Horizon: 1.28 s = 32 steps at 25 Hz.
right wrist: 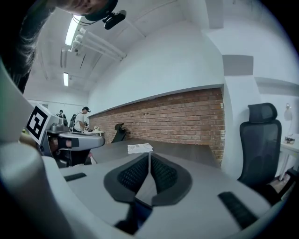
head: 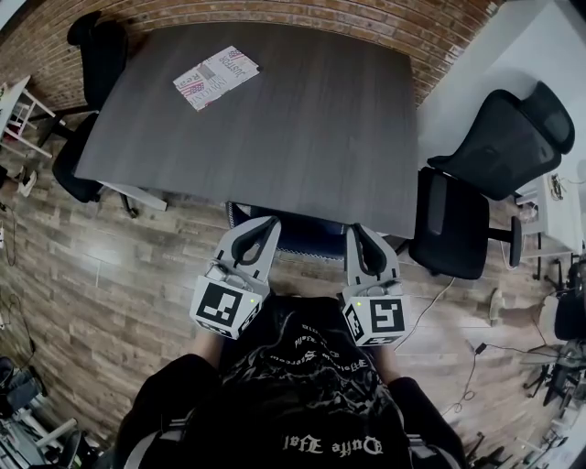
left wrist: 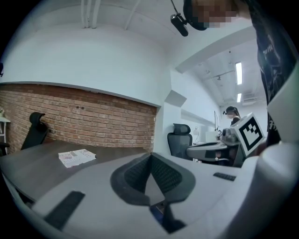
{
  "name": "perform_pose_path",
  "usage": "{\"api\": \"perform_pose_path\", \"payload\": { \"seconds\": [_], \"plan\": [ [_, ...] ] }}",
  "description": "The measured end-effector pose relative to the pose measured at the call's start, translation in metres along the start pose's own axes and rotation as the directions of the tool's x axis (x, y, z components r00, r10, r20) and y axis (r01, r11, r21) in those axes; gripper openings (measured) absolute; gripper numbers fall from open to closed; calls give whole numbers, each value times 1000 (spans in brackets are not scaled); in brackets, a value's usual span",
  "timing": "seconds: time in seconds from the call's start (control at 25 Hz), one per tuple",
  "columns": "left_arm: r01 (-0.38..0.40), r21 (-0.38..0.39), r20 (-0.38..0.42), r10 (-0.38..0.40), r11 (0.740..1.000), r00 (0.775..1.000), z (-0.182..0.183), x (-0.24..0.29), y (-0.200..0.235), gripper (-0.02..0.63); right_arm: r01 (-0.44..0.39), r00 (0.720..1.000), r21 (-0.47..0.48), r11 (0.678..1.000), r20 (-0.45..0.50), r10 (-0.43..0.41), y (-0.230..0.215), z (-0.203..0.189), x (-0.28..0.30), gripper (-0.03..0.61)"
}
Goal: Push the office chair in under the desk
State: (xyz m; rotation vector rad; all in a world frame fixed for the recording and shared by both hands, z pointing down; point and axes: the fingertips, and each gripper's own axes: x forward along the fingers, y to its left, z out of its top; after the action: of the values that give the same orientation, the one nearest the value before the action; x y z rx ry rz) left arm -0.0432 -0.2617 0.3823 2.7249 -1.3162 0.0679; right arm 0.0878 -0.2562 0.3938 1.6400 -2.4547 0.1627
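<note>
The dark grey surface (head: 302, 119) fills the middle of the head view. The office chair (head: 302, 234), with a blue back, stands at the near edge of the surface. Most of it is tucked beneath the surface, and only the top of its back shows past that edge.

The left claw (head: 272, 222) is at the near edge of the surface, just beside the left end of the chair back. It is clenched: its own view shows the two dark pads meeting at the tips with nothing between them. The right claw (head: 357, 231) sits at the same edge, by the right end of the chair back. It is also clenched, pads together and empty. Both claws point toward the surface. Whether either one touches the chair back cannot be told.

A printed booklet (head: 216, 77) lies flat on the far left part of the surface, well apart from both claws. A black office chair (head: 499, 147) with a headrest stands off the right side of the surface. Another black chair (head: 96, 55) stands at its far left corner. A brick wall (head: 275, 14) runs behind the far edge of the surface, and wood-plank floor (head: 110, 275) lies around it.
</note>
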Motion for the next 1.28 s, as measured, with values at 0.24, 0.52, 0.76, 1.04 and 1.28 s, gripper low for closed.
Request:
{"api": "perform_pose_path", "payload": {
  "seconds": [0.24, 0.52, 0.76, 1.04, 1.28],
  "plan": [
    [15, 35, 1, -15, 999, 1000, 1, 3, -8, 6, -4, 1000, -11, 1000, 2, 4, 0, 0, 0, 5],
    [4, -17, -9, -4, 1000, 1000, -4, 3, -5, 6, -4, 1000, -24, 1000, -2, 4, 0, -1, 1, 3],
    [-11, -2, -14, 11, 1000, 1000, -3, 4, -2, 6, -11, 1000, -38, 999, 0, 11, 1, -1, 4, 3],
    [-4, -2, -15, 4, 1000, 1000, -5, 4, -2, 6, -25, 1000, -65, 998, -5, 25, 8, -2, 6, 2],
    [11, 1, -26, -11, 1000, 1000, -7, 3, -1, 6, -26, 1000, -70, 997, -6, 26, 12, -1, 7, 2]
  ]
}}
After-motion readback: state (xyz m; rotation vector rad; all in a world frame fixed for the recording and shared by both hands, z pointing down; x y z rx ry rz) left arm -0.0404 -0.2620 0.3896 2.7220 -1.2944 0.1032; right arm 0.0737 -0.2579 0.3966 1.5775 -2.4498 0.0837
